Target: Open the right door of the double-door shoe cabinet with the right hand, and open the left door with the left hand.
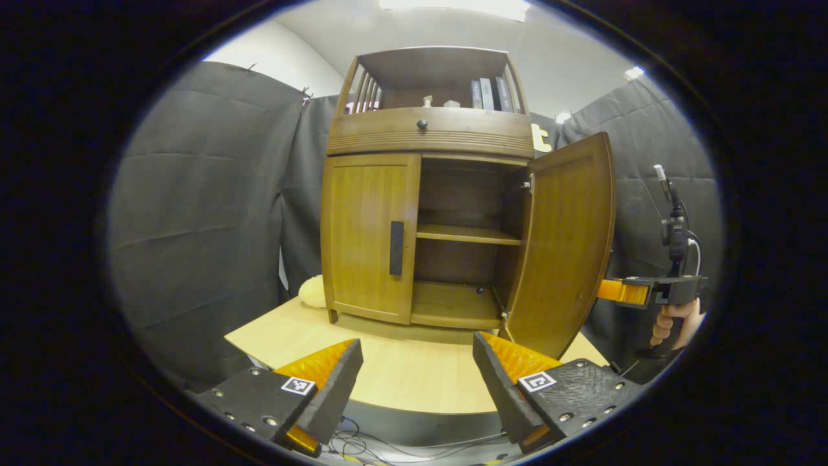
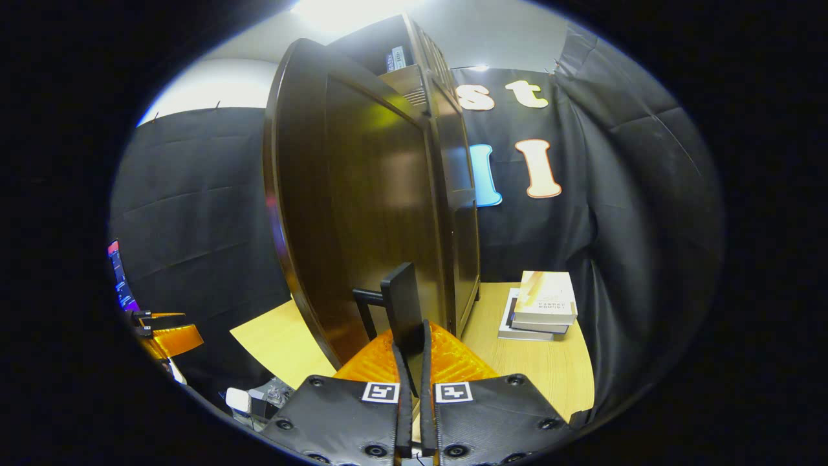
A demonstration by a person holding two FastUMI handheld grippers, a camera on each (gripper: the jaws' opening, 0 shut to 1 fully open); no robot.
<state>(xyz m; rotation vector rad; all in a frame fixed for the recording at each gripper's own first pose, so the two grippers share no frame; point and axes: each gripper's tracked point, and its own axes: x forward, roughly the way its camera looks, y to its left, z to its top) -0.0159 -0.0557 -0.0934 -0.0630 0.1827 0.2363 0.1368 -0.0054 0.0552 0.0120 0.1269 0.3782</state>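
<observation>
Right door ajar, left door closed, left claw agape.

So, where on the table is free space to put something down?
Bare tabletop lies between the cabinet front and the left gripper. Crowded: books beside the cabinet, and the open right door where the right gripper grips its handle.

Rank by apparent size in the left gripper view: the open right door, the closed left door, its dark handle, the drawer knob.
1. Open right door, though it swings nearer the camera.
2. Closed left door.
3. Dark handle.
4. Drawer knob.
</observation>
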